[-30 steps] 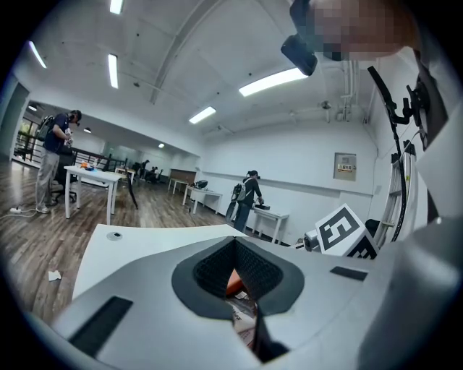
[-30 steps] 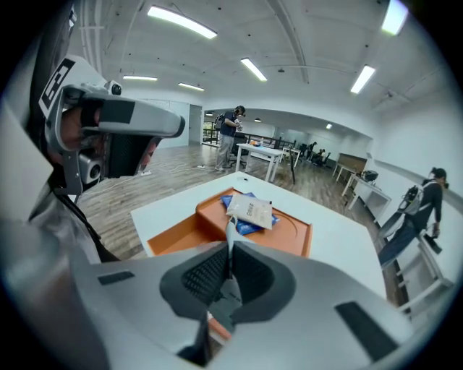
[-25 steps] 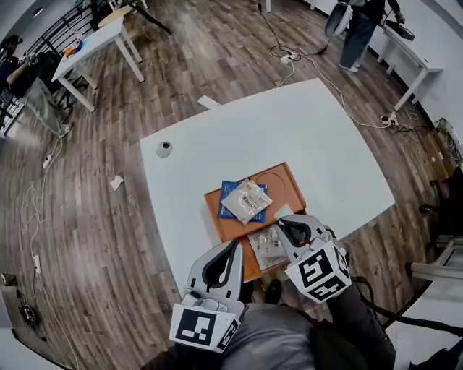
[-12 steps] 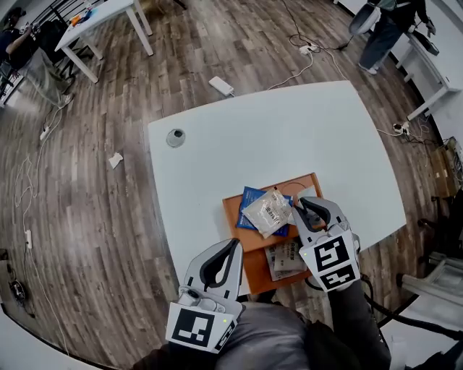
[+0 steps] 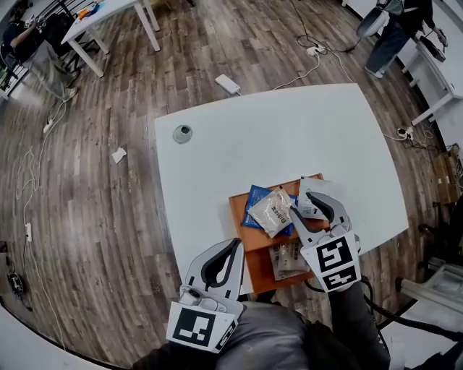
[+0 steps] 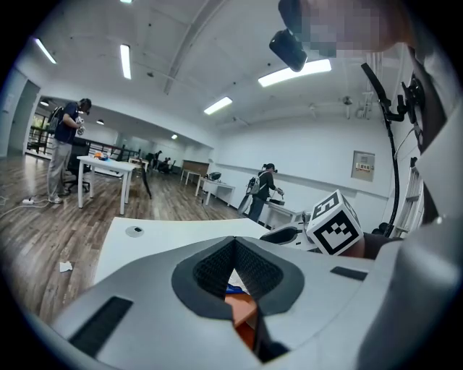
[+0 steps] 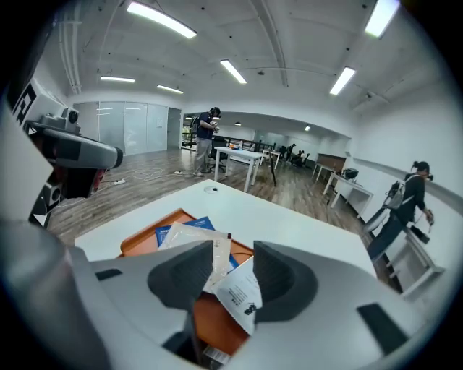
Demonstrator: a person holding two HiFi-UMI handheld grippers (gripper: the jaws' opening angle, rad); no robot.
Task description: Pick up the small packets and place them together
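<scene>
You are mid-release: your right gripper's jaws have just been opening around the white packet over the orange tray, so withdraw cleanly; your left gripper's jaws are closed.

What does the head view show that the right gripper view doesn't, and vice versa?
Only the head view: the marker cube on the right gripper. Only the right gripper view: the ceiling lights. Both: the orange tray, the blue packet with a clear packet on it, and that gripper's jaws, which have just been opening, with a white packet between them.
</scene>
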